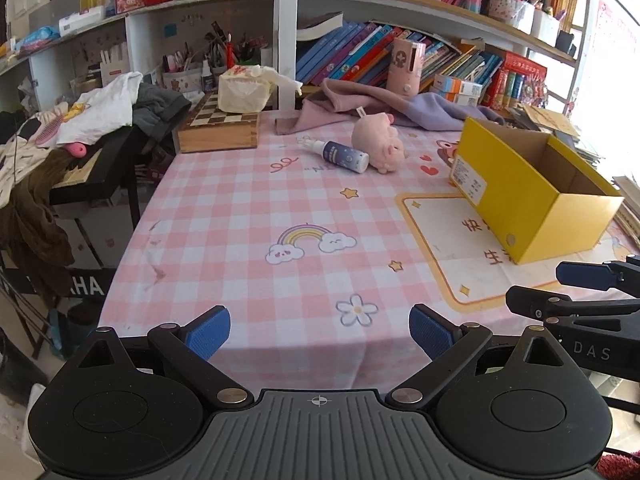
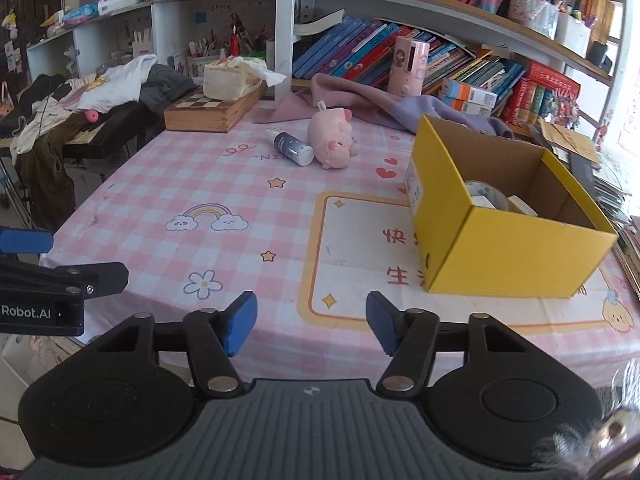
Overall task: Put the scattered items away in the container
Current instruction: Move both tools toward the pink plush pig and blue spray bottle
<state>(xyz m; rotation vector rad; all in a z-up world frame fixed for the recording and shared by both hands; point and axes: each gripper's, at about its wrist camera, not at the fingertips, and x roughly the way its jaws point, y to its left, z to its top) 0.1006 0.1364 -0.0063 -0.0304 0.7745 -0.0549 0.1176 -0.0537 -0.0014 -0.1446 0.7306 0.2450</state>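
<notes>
A yellow cardboard box (image 1: 532, 200) (image 2: 508, 252) stands open at the right of the pink checked tablecloth; a roll of tape (image 2: 486, 196) and small items lie inside. A pink plush pig (image 1: 382, 144) (image 2: 332, 140) and a dark blue spray bottle (image 1: 340, 155) (image 2: 290, 147) lie side by side toward the far middle of the table. My left gripper (image 1: 320, 334) hovers open over the near table edge with nothing between its blue pads. My right gripper (image 2: 311, 326) is also open and empty, near the edge in front of the box. The right gripper's fingers (image 1: 584, 276) show at the left wrist view's right side.
A wooden chessboard box (image 1: 218, 130) with a tissue pack (image 1: 244, 94) on it sits at the far left. Purple cloth (image 1: 360, 100) and a pink device (image 1: 406, 66) lie at the back by the bookshelves. Clothes (image 1: 100, 116) are piled on a keyboard stand to the left.
</notes>
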